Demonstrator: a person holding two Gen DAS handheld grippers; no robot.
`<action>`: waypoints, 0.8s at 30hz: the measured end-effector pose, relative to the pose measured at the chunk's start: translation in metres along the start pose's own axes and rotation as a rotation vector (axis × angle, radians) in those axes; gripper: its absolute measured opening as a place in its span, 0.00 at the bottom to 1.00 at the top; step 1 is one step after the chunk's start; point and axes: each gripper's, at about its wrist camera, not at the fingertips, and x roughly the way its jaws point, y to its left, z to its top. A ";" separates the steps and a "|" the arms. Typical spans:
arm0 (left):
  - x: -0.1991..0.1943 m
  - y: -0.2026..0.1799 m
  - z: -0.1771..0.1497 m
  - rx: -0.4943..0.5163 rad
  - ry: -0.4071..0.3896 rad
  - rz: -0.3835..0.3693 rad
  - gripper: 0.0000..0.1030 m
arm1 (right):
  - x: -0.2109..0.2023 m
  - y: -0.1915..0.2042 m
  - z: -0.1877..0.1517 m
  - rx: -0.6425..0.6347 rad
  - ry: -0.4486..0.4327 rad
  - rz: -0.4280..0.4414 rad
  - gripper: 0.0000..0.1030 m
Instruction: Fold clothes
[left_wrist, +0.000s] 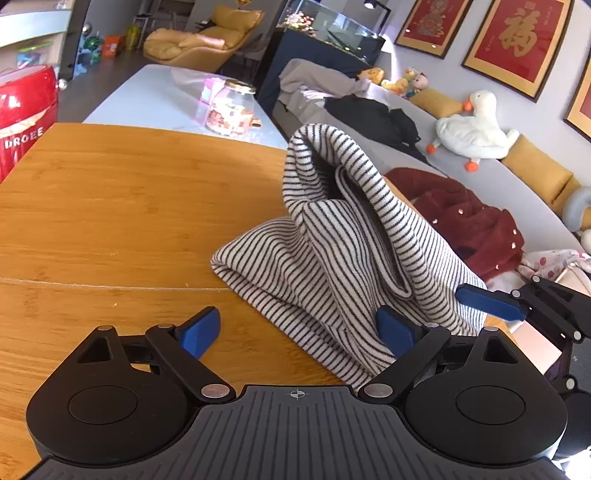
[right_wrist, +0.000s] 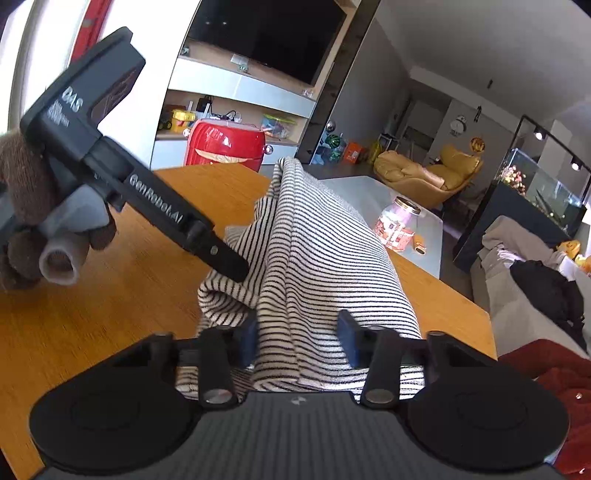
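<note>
Lifting the striped garment (right_wrist: 325, 258) off the table (left_wrist: 110, 206), the right gripper (right_wrist: 299, 336) has its fingers clamped on cloth at six o'clock — the left gripper (left_wrist: 299, 328), fingers apart, likely must take a hem next.

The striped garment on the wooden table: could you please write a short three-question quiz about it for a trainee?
1. True or false: the left claw is clamped shut on the striped garment.
2. What does the garment's lower part rest on? A) a wooden table B) a grey sofa C) a red suitcase
3. Fill in: the fabric is pinched between the pads of the ____ claw.

Key
1. False: the left claw's jaws stand wide open, with only one finger at the cloth's edge.
2. A
3. Right: the right claw holds the fabric.
</note>
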 end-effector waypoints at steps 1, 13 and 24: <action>-0.001 0.000 0.000 0.003 0.002 -0.015 0.86 | -0.003 -0.007 0.006 0.048 -0.006 0.017 0.12; 0.002 -0.003 -0.008 0.014 0.022 -0.106 0.52 | 0.011 -0.051 0.047 0.532 -0.026 0.438 0.09; -0.034 0.037 0.002 -0.072 -0.029 -0.040 0.69 | 0.019 0.028 0.010 0.122 0.043 0.253 0.13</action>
